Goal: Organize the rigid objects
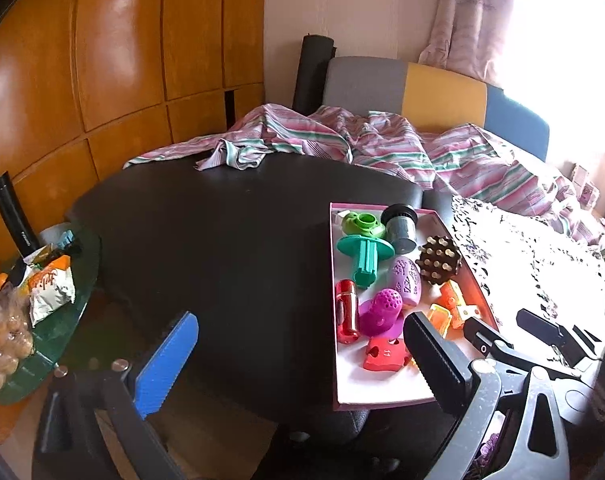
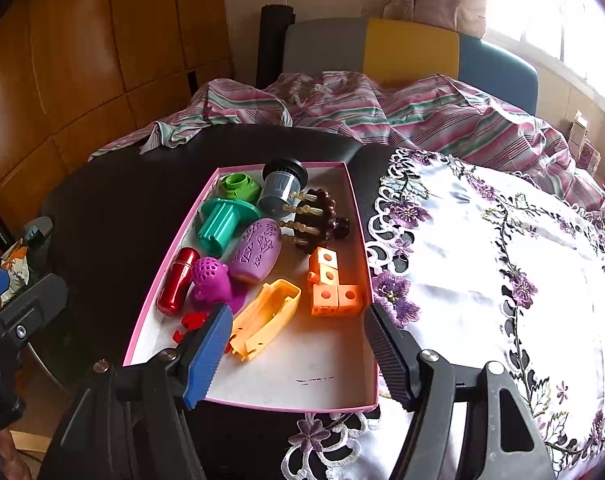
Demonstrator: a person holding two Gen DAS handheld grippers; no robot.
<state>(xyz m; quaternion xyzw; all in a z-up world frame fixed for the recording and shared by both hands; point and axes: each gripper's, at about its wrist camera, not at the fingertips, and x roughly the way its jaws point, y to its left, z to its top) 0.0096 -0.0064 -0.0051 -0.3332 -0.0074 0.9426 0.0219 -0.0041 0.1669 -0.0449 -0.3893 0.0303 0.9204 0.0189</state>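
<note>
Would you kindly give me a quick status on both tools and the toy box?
Left tool open, empty. Right tool open, empty, over the near end of the box. Toys all inside the box, none on the black table. Nothing in the way.

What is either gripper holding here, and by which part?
Nothing is held. The left gripper is open over the black table, and the right gripper is open above the pink-rimmed box, its pads touching no toy.

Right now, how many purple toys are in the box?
2: the purple egg lies mid-box beside the teal piece; the magenta holed toy sits in front of it, by the red cylinder.
</note>
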